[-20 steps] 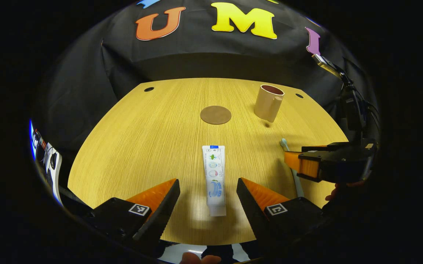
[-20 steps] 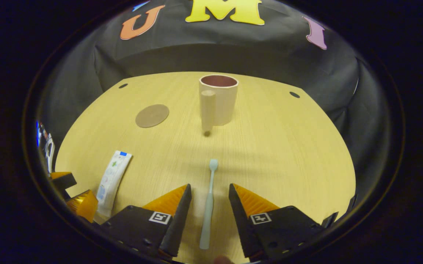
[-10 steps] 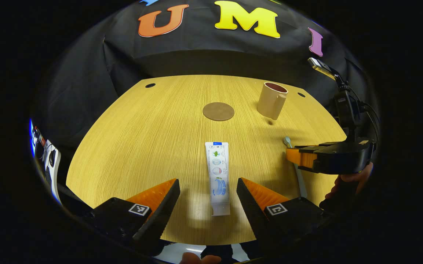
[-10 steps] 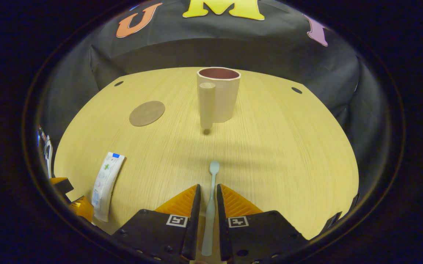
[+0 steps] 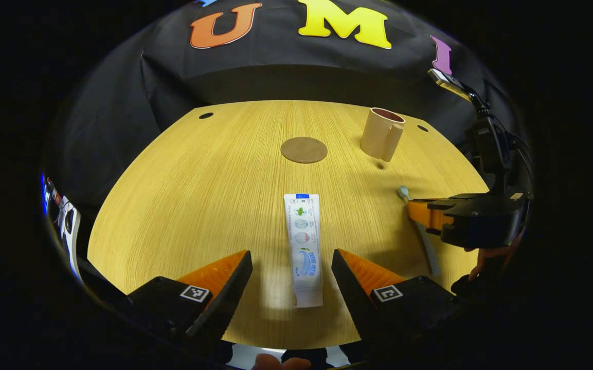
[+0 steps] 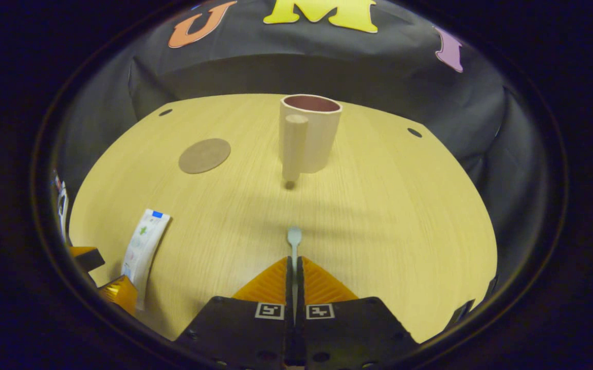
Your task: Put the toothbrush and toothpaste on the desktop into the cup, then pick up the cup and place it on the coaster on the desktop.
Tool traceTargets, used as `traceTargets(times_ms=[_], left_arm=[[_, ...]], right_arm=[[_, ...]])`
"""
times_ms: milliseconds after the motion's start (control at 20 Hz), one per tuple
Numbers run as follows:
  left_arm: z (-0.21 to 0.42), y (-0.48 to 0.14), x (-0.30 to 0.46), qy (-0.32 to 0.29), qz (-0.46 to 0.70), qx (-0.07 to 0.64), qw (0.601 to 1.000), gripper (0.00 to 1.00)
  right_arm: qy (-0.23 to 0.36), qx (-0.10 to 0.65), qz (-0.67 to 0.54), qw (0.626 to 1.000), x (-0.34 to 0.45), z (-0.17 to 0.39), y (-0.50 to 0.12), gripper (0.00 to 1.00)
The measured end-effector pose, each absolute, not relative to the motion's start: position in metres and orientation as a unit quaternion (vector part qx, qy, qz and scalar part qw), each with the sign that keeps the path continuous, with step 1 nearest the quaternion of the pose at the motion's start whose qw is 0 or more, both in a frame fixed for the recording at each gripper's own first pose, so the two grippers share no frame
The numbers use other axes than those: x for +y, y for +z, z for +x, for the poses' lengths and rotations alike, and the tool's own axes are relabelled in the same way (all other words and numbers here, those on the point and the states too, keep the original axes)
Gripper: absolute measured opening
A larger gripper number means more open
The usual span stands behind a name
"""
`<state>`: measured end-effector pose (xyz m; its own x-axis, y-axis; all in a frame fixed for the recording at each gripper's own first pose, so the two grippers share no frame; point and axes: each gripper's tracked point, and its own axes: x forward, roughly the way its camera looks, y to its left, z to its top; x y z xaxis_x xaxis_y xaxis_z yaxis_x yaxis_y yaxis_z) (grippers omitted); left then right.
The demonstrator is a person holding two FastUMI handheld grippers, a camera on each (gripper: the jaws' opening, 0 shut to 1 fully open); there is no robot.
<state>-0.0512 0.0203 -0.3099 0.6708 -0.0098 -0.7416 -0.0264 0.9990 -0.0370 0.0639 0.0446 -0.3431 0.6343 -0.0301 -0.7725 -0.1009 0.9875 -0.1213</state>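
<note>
Looking along the left hand-held gripper [image 5: 292, 267] in the left gripper view, its two fingers stand wide apart over the near edge of the wooden worktop [image 5: 214, 185], gripping nothing. The toothpaste [image 5: 304, 246] lies flat between them, lengthwise, its cap end nearest the camera and touching neither finger. Farther back sits the round brown coaster [image 5: 304, 149], bare, and to its right the beige cup [image 5: 381, 133] stands upright with its handle toward the camera, well apart from the coaster. At the right edge the right hand-held gripper [image 5: 419, 216] reaches in sideways, a person's hand [image 5: 486, 257] below it; the toothbrush [image 5: 419, 226] passes through its fingers, head showing just beyond them and handle trailing toward the near edge.

In the right gripper view, the right hand-held gripper [image 6: 294, 272] is closed on the toothbrush [image 6: 294, 241]: both fingers press its thin handle, and the head sticks out ahead, pointing at the cup [image 6: 310, 133]. The coaster [image 6: 204, 155] lies to the left of the cup. The toothpaste [image 6: 143, 246] rests at lower left, just beside the left hand-held gripper [image 6: 103, 277] at the rim.
</note>
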Motion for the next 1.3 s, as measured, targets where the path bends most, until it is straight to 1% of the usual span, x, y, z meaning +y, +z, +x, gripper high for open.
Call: traceTargets(times_ms=[150, 250, 600, 650, 700, 800, 900, 950, 1000, 1050, 1100, 1150, 1200, 1300], left_arm=[[-0.050, -0.316, 0.017, 0.004, -0.021, 0.407, 0.913, 0.99], [-0.049, -0.319, 0.015, 0.004, -0.019, 0.410, 0.912, 0.99], [-0.049, -0.332, 0.010, 0.001, -0.018, 0.423, 0.906, 0.99], [-0.048, -0.332, 0.009, 0.003, -0.018, 0.422, 0.906, 1.00], [-0.047, -0.332, 0.011, 0.006, -0.018, 0.420, 0.907, 0.93], [-0.046, -0.333, 0.011, 0.009, -0.021, 0.414, 0.910, 0.88], [-0.045, -0.334, 0.012, 0.013, -0.016, 0.409, 0.912, 0.82], [-0.044, -0.335, 0.011, 0.013, -0.013, 0.407, 0.913, 0.76], [-0.045, -0.336, 0.011, 0.013, -0.011, 0.406, 0.914, 0.72], [-0.046, -0.337, 0.010, 0.012, -0.010, 0.406, 0.914, 0.65], [-0.045, -0.337, 0.010, 0.010, -0.008, 0.401, 0.916, 0.63], [-0.045, -0.337, 0.009, 0.008, -0.006, 0.399, 0.917, 0.67], [-0.044, -0.338, 0.007, 0.005, -0.005, 0.397, 0.918, 0.58], [-0.043, -0.336, 0.007, 0.003, -0.003, 0.395, 0.919, 0.51]], right_arm=[[0.026, 0.430, -0.069, 0.900, 0.044, 0.065, -0.343, 0.01], [0.020, 0.432, -0.051, 0.900, 0.041, 0.065, -0.341, 0.01], [0.023, 0.416, -0.032, 0.908, 0.038, 0.063, -0.324, 0.00], [0.024, 0.414, -0.032, 0.909, 0.038, 0.062, -0.323, 0.00], [0.024, 0.411, -0.033, 0.911, 0.037, 0.062, -0.320, 0.00], [0.026, 0.407, -0.032, 0.912, 0.036, 0.062, -0.317, 0.00], [0.027, 0.404, -0.031, 0.914, 0.037, 0.062, -0.314, 0.00], [0.028, 0.401, -0.030, 0.915, 0.036, 0.062, -0.313, 0.00], [0.029, 0.399, -0.028, 0.916, 0.037, 0.062, -0.311, 0.00], [0.030, 0.399, -0.028, 0.916, 0.036, 0.062, -0.311, 0.00], [0.031, 0.399, -0.026, 0.916, 0.037, 0.061, -0.310, 0.01], [0.031, 0.397, -0.025, 0.917, 0.037, 0.061, -0.310, 0.01], [0.032, 0.397, -0.024, 0.917, 0.037, 0.060, -0.308, 0.00], [0.033, 0.391, -0.021, 0.919, 0.037, 0.058, -0.304, 0.01]])
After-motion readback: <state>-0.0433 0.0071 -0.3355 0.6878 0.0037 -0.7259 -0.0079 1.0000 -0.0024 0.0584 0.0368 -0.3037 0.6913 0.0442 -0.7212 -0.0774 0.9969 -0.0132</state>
